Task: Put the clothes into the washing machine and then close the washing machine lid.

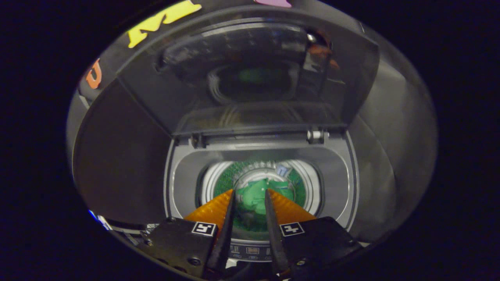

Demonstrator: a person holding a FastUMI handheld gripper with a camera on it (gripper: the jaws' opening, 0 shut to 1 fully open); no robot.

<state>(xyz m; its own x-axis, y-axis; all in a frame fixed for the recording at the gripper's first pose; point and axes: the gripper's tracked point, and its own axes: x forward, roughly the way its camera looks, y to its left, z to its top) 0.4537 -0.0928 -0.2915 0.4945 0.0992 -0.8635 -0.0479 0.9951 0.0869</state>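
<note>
With the green clothes [256, 195] lying down in the washing machine [183, 187] drum beyond our gripper [250, 192], fingers parted and empty, we judge the raised lid [250, 78] needs closing next.

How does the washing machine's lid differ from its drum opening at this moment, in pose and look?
The lid stands raised on its hinges behind the opening; the drum opening lies below, facing up. The lid is a dark, glossy panel showing reflections; the drum opening is a pale ring with a green garment inside. The gripper has its orange fingers parted above the drum opening, pressing on nothing, well short of the lid. Both belong to the same washing machine.
</note>
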